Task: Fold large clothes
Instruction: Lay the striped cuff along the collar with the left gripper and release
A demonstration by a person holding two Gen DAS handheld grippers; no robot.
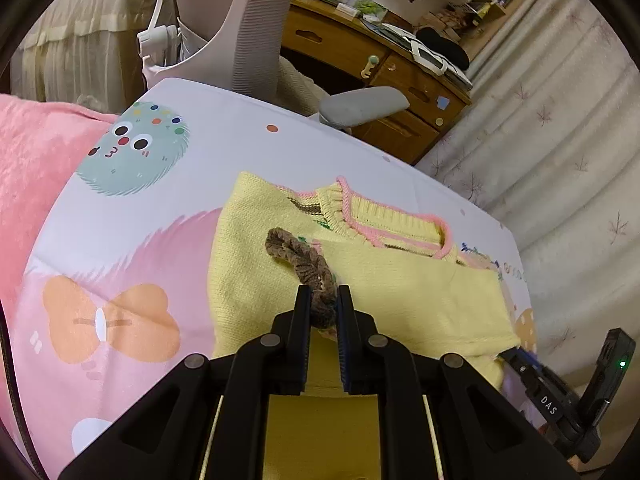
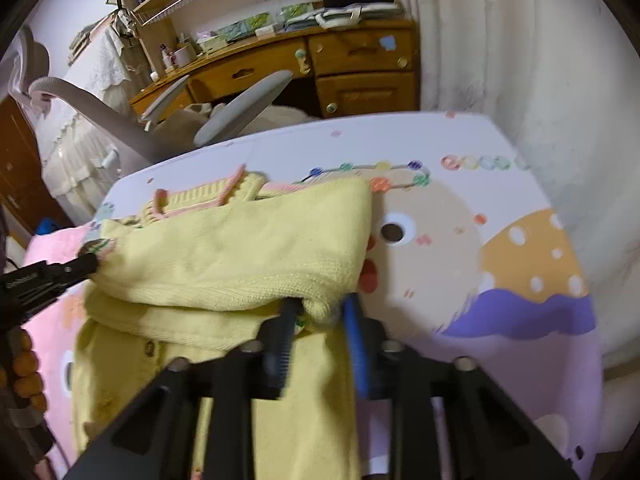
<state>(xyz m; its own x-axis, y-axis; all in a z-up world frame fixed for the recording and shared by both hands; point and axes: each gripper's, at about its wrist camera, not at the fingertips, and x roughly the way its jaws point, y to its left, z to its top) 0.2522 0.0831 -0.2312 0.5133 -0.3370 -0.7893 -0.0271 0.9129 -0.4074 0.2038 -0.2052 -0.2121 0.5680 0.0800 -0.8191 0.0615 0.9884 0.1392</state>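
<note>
A yellow knit sweater [image 1: 400, 292] with a pink-edged collar [image 1: 400, 224] lies partly folded on the cartoon-print bed sheet [image 1: 120, 220]. My left gripper [image 1: 323, 292] is shut on a brown fuzzy trim [image 1: 296, 252] of the sweater, just above the cloth. In the right wrist view the sweater [image 2: 240, 248] has a folded layer lifted over its lower part. My right gripper [image 2: 320, 304] pinches the near right corner of that fold between its fingers; this part of the view is blurred. The left gripper [image 2: 86, 264] shows at the sweater's left edge.
A pink blanket [image 1: 28, 184] lies at the bed's left. Beyond the far edge stand an office chair [image 1: 248, 40] with a grey armrest [image 1: 364, 106] and a wooden desk [image 2: 360, 60]. A pale curtain [image 2: 500, 60] hangs on the right. The sheet [image 2: 460, 240] shows right of the sweater.
</note>
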